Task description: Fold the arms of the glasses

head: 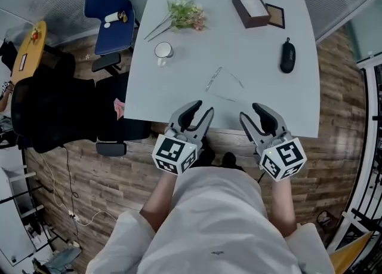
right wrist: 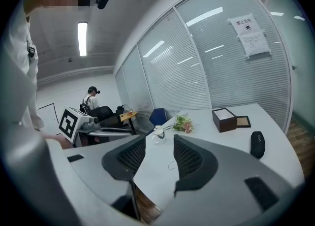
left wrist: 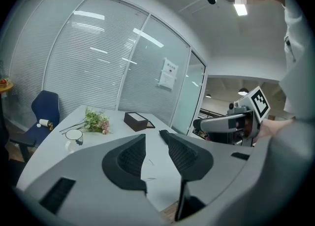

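Closest to me is my own pale shirt, and just beyond it both hands reach out level over the near edge of the desk (head: 179,91).

On my left, the left gripper (head: 202,109) is spread wide. Its own view shows only bare desk between the dark ribbed pads, so it holds and touches nothing. I judge I keep it wide like this so that it can take one side of the frame without knocking it.

Between the two grippers and a little farther up the desk lie the glasses (head: 213,79), a thin wire pair, clear of both grippers. Their fine lines fan out across the surface, so I judge the arms are not yet folded, though the frame is too thin to read well.

On my right, the right gripper (head: 251,110) is spread just as wide and is just as empty, and it points at the same spot. The pair comes at the glasses from either side, which suits a job where one gripper steadies and the other folds.

Farther back, from left to right, a white mug (head: 162,51), a bunch of flowers (head: 186,15), an open dark box (head: 250,8) and a black glasses case (head: 287,55) sit well apart from the glasses.
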